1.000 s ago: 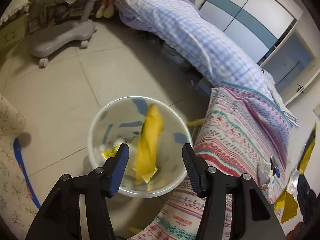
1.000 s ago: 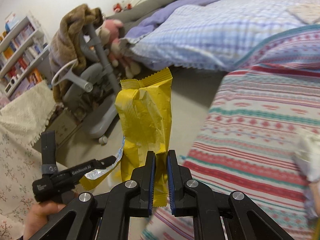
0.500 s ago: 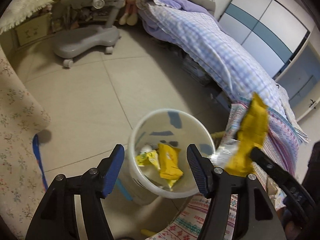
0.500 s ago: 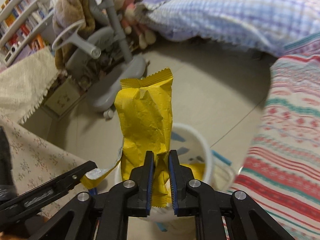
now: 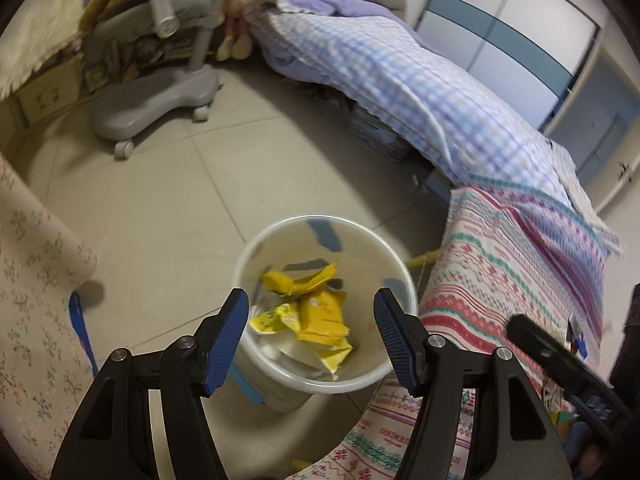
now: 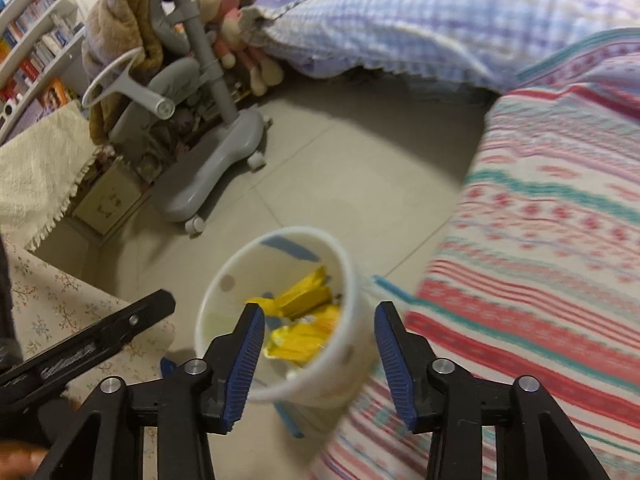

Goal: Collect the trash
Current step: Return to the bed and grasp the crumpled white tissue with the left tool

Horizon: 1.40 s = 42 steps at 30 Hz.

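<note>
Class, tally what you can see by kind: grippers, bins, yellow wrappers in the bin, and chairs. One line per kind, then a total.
Grippers: 2, left and right
Bins: 1
Yellow wrappers: 3, as far as the pile shows
Chairs: 1
Total: 7

The left tool (image 5: pixel 312 336) hangs over a white bin (image 5: pixel 280 376) on the tiled floor (image 5: pixel 160 208), its blue-padded fingers (image 5: pixel 228 332) spread wide with nothing between them. Yellow wrappers (image 5: pixel 316 312) lie crumpled inside the bin. A bed with a striped blanket (image 5: pixel 512 280) stands just beside the bin, a checked quilt (image 5: pixel 400 92) farther back. A grey wheeled chair (image 5: pixel 160 96) stands well apart. The right tool (image 5: pixel 560 364) shows as a dark blur at the edge.
</note>
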Available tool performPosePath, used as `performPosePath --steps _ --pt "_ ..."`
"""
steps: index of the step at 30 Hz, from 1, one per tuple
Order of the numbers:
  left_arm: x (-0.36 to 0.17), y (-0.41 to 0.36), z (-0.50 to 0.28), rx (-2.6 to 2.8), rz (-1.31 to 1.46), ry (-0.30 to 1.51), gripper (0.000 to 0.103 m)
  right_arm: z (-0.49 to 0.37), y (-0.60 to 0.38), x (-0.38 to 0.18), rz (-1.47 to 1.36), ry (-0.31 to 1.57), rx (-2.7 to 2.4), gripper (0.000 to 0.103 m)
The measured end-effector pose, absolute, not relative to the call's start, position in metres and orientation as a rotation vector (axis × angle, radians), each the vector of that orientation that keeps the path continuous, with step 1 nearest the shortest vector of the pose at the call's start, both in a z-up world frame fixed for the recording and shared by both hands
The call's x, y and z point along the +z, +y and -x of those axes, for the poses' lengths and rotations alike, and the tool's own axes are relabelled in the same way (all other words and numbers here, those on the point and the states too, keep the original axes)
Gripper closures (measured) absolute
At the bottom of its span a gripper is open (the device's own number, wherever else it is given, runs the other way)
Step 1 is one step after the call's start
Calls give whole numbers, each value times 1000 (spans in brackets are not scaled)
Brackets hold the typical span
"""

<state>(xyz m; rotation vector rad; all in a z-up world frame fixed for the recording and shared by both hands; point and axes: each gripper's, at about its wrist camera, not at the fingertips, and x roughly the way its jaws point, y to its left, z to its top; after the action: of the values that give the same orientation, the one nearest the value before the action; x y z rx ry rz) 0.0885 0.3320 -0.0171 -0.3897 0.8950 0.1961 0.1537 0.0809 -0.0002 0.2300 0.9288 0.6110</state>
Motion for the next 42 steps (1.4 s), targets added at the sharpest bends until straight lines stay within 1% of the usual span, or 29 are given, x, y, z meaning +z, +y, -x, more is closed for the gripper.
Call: performPosePath --steps 6,8,14,16,19,21,29,36,42 --pt "7 278 -93 146 259 862 34 -131 14 24 -214 901 546 45" --pt "15 256 -94 112 221 850 28 -123 -12 31 -214 897 523 42" --pt "30 185 -94 0 117 839 23 -100 -77 46 -183 875 418 36" --pt "33 161 -94 -30 82 838 22 -96 -96 49 -193 862 383 36" --pt "37 125 -96 -78 38 842 22 -89 -131 52 -234 829 328 31" --pt "38 101 -97 -105 5 842 21 -85 -154 51 -263 810 298 31" --pt "19 26 -113 -227 -57 915 21 -82 -226 51 -361 802 197 31" --pt "-8 -9 -140 -341 69 1041 21 -87 -264 41 -466 834 131 31" --pt "-25 -32 -161 -365 136 1093 21 -94 -269 32 -488 889 116 31"
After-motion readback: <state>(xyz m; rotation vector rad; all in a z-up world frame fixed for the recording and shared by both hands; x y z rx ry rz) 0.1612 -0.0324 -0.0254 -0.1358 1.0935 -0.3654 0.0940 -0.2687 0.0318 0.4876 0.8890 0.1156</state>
